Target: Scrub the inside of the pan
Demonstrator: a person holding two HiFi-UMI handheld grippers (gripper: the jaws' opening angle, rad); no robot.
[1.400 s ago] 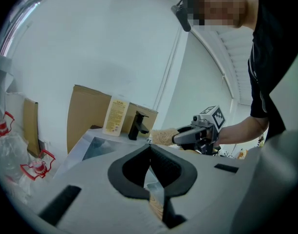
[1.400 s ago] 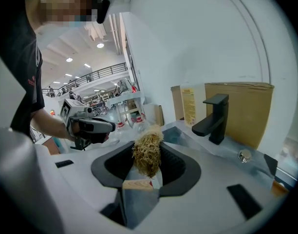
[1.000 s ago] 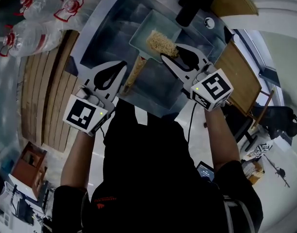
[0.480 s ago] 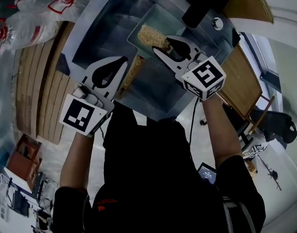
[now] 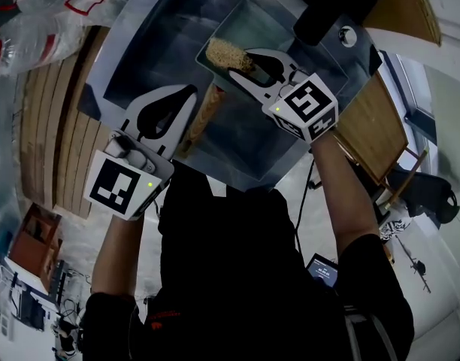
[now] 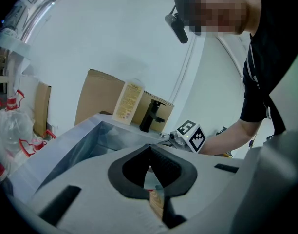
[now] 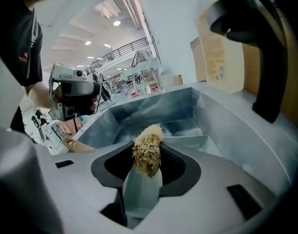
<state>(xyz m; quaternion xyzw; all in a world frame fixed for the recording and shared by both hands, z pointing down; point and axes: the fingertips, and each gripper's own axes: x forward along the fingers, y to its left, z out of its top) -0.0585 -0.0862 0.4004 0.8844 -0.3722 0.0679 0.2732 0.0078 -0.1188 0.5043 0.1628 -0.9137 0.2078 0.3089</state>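
Observation:
In the head view a square metal pan (image 5: pixel 249 28) lies in the steel sink (image 5: pixel 155 32), its wooden handle (image 5: pixel 202 115) pointing toward me. My right gripper (image 5: pixel 245 59) is shut on a straw-coloured fibre scrubber (image 5: pixel 226 53), which rests on the pan's near left part. The right gripper view shows the scrubber (image 7: pixel 147 155) pinched between the pads, with the pan (image 7: pixel 188 141) beyond it. My left gripper (image 5: pixel 186 100) is shut on the wooden handle (image 6: pixel 157 204), seen just below its closed jaws (image 6: pixel 150 149).
A black faucet (image 5: pixel 337 2) stands at the sink's far rim, with a soap bottle (image 6: pixel 128 101) beside it. Plastic bottles (image 5: pixel 42 6) lie left of the sink on wooden slats (image 5: pixel 61 126). A wooden board (image 5: pixel 373 119) lies on the right.
The right gripper has slid the scrubber leftward and farther across the pan. The left gripper has stayed on the handle.

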